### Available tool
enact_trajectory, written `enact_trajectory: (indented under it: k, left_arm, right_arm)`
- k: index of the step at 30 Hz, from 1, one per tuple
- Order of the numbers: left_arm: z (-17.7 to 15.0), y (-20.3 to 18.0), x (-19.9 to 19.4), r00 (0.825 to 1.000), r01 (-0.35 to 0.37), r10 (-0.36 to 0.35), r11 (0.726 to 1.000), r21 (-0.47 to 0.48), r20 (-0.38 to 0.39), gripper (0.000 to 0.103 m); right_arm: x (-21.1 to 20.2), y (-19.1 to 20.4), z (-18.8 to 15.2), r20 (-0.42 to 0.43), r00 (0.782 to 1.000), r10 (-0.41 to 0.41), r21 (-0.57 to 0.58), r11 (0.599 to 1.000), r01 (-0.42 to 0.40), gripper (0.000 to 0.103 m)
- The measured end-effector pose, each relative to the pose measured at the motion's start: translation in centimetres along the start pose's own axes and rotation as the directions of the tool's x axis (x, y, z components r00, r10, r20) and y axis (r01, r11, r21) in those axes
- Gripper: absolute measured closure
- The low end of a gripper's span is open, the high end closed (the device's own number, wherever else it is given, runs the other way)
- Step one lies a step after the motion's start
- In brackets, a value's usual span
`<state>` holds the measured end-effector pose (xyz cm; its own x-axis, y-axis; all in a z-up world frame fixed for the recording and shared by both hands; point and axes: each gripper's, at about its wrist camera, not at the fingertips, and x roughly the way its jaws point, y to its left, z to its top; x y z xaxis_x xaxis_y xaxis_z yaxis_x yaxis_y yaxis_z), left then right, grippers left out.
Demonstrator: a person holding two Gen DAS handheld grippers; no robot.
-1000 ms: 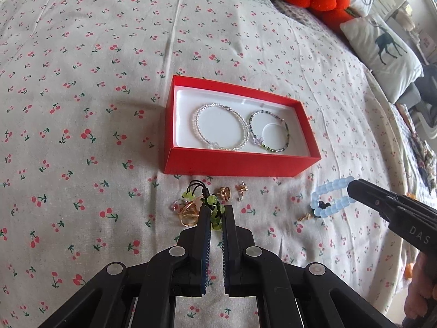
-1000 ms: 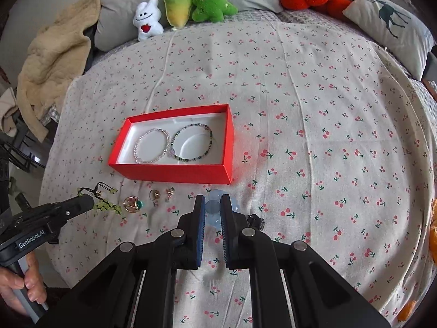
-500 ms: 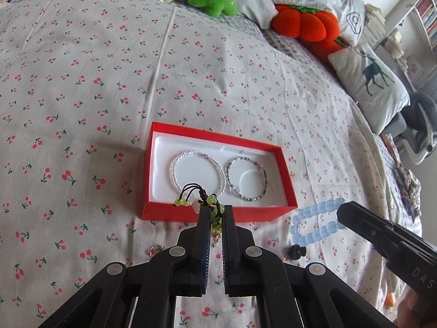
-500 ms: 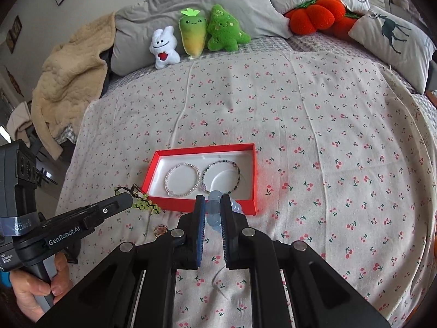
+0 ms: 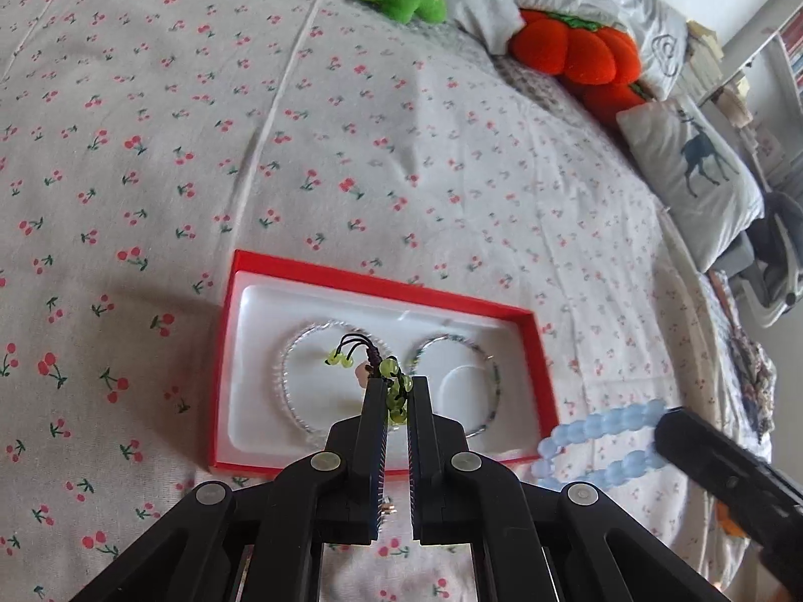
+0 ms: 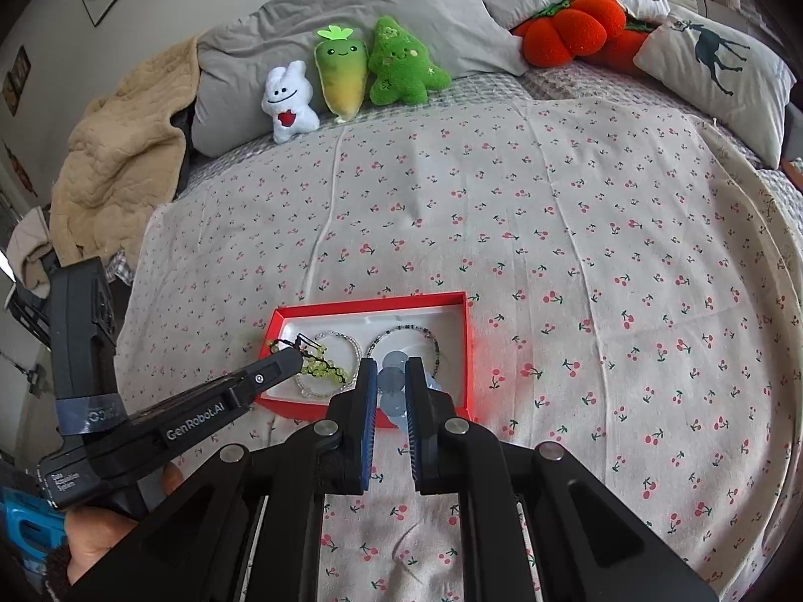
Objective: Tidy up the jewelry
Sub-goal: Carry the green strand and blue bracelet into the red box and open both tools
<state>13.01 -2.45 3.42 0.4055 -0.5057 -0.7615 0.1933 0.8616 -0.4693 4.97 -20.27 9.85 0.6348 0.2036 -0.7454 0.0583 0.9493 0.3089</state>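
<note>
A red box (image 5: pixel 221 366) (image 6: pixel 464 346) with a white liner lies on the cherry-print bedspread. Inside it rest a clear beaded bracelet (image 5: pixel 291 391) (image 6: pixel 346 338) and a dark multicoloured one (image 5: pixel 494 391) (image 6: pixel 431 338). My left gripper (image 5: pixel 396 391) (image 6: pixel 298 358) is shut on a green-bead bracelet with black cord (image 5: pixel 389 371) (image 6: pixel 321 366), held above the box's left half. My right gripper (image 6: pixel 389 376) (image 5: pixel 662 431) is shut on a pale blue beaded bracelet (image 6: pixel 391 381) (image 5: pixel 597 426), which hangs over the box's near right corner.
Plush toys (image 6: pixel 346 75), an orange pumpkin cushion (image 6: pixel 572 30) and a deer pillow (image 6: pixel 712 60) line the far side of the bed. A beige blanket (image 6: pixel 115 150) lies at the far left. A small earring (image 5: pixel 386 506) shows on the cloth below my left fingers.
Both grippers have lifted their bracelets off the bedspread and carried them forward over the red box. The small pieces on the cloth have dropped behind the fingers.
</note>
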Motion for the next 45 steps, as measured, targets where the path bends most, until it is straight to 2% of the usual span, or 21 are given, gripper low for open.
enact_trajectory:
  k: [4, 12, 14, 16, 21, 25, 27, 34, 41, 45]
  left_arm:
    - [-0.1, 1.2, 0.9, 0.999, -0.024, 0.023, 0.999, -0.030, -0.034, 0.101]
    - [-0.2, 2.2, -0.8, 0.999, -0.027, 0.024, 0.998, -0.063, -0.042, 0.098]
    - [-0.3, 2.3, -1.5, 0.999, -0.036, 0.034, 0.998, -0.055, -0.042, 0.091]
    - [-0.4, 2.5, -2.2, 0.998, -0.049, 0.047, 0.998, -0.047, -0.037, 0.080]
    - [-0.9, 3.4, -3.3, 0.994, -0.103, 0.101, 0.994, -0.043, -0.041, 0.070]
    - [-1.5, 4.6, -3.3, 0.987, -0.147, 0.144, 0.988, -0.053, -0.068, 0.062]
    - [-1.7, 5.0, -3.2, 0.985, -0.154, 0.148, 0.986, -0.062, -0.088, 0.059]
    - [-2.1, 5.7, -2.9, 0.979, -0.169, 0.159, 0.983, -0.074, -0.125, 0.057]
    - [-2.1, 4.8, -2.6, 0.979, -0.164, 0.157, 0.985, -0.050, -0.133, 0.052]
    - [-2.2, 4.2, -2.5, 0.977, -0.167, 0.162, 0.986, -0.024, -0.141, 0.043]
  right_arm:
    - [0.2, 0.1, 0.4, 0.008, 1.000, 0.001, 0.001, 1.000, -0.001, 0.092]
    - [0.7, 1.2, 1.1, 0.028, 1.000, 0.007, -0.015, 1.000, -0.006, 0.092]
    - [0.8, 1.7, 1.3, 0.034, 0.999, 0.012, -0.020, 1.000, -0.011, 0.092]
    - [0.9, 2.2, 1.6, 0.042, 0.999, 0.022, -0.022, 1.000, -0.021, 0.092]
    - [1.9, 3.7, 2.1, 0.045, 0.996, 0.075, -0.021, 0.997, -0.075, 0.092]
    - [3.7, 4.7, 2.0, 0.015, 0.994, 0.111, -0.014, 0.994, -0.111, 0.092]
    - [4.9, 4.7, 1.8, -0.014, 0.996, 0.091, -0.004, 0.996, -0.091, 0.092]
    - [7.6, 1.2, 1.0, -0.090, 0.993, -0.075, 0.017, 0.997, 0.077, 0.092]
    - [8.2, -1.3, 0.6, -0.131, 0.986, -0.104, 0.051, 0.992, 0.111, 0.091]
    - [7.3, -1.1, 0.6, -0.149, 0.985, -0.090, 0.034, 0.995, 0.096, 0.089]
